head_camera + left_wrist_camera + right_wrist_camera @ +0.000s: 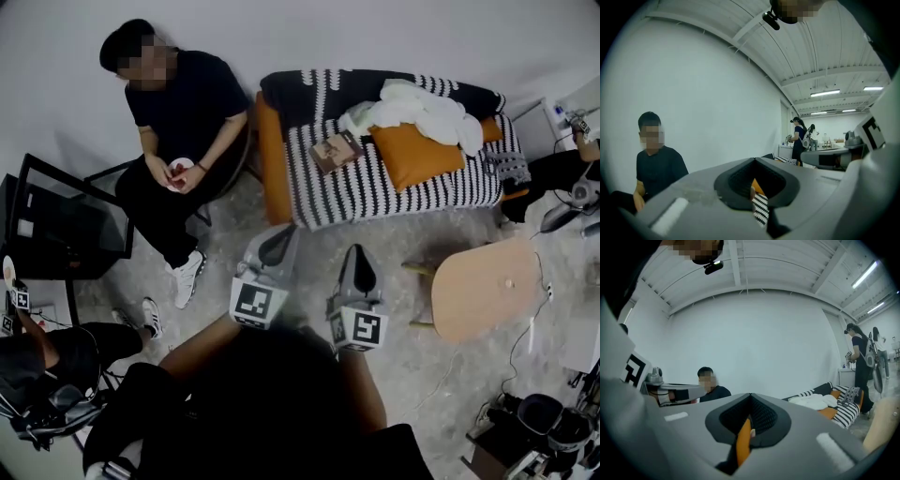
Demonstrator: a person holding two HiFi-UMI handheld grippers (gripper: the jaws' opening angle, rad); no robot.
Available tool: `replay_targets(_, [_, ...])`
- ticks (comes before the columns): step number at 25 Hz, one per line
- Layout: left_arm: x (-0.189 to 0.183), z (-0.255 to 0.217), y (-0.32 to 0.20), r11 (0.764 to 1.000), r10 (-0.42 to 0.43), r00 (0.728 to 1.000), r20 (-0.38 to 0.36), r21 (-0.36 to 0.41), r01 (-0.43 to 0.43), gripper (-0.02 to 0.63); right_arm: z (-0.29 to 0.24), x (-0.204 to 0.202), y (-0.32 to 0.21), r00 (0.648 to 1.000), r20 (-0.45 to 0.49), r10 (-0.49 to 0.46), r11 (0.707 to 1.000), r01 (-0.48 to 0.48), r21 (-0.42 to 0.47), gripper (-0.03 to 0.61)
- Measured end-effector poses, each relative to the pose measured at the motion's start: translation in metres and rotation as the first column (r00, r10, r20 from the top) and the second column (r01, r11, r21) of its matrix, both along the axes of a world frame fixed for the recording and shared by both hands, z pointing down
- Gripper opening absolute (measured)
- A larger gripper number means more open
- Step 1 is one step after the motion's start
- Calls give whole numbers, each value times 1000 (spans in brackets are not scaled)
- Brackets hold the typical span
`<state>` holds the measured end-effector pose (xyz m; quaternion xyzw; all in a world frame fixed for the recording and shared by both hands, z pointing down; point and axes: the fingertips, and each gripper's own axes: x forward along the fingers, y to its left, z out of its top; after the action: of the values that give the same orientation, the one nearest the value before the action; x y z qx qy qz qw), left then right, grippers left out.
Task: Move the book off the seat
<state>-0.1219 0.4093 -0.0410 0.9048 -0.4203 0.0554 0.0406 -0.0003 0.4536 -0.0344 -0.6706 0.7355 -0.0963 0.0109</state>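
**On the sofa seat, book untouched, both grippers short of it**

Looks steeply down in the head view onto a sofa [394, 192] under a black-and-white striped cover. Finds the book [336, 151] lying flat on the left part of the seat. Places an orange cushion [417, 153] just beside it at 3 o'clock and a heaped white blanket [422, 111] near it at 2 o'clock. Leaves bare striped cover at the book's 6 and 9 o'clock, so probably the freer edges to come in at.

Sets the left gripper [278, 236] and the right gripper [359, 255] side by side above the floor, both aimed toward 12 o'clock, well apart from the sofa's front edge. Puts the book at about 1 o'clock from the left one and 11 o'clock from the right.

Shows, in the left gripper view, the fingers [736, 180] pressed together on nothing, with only a sliver of distant stripes and orange past them. Shows the same in the right gripper view: fingers [764, 416] closed and empty. Reads as an approach posture, shut because nothing is within reach yet; would call for opening before the book.

Notes for room to move: a round wooden tabletop [483, 286] at the right gripper's 3 o'clock, and a seated person [178, 122] at the left gripper's 10 o'clock, legs stretched toward the floor between. Judges the straight line to 12 o'clock the least crowded.
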Motion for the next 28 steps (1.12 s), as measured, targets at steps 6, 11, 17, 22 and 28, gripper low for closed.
replay_targets(6, [-1, -2, -55, 998, 22, 999, -36, -53, -23, 6, 1, -7, -54, 999, -23, 28, 1000, -28, 1, 8])
replay_targets(11, [2, 2, -90, 996, 58, 997, -51, -62, -62, 6, 15, -8, -85, 998, -19, 60, 998, -60, -13, 8])
replay_targets(17, [7, 8, -123, 995, 60, 996, -58, -74, -64, 6, 27, -3, -112, 997, -21, 71, 997, -72, -39, 8])
replay_targets(22, [18, 23, -152, 995, 40, 998, -53, -90, -44, 6, 44, 12, -143, 997, 0, 76, 995, -76, -69, 8])
replay_targets(28, [36, 45, -191, 994, -5, 999, -37, -113, 1, 6, 71, 33, -185, 998, 27, 57, 993, -54, -110, 8])
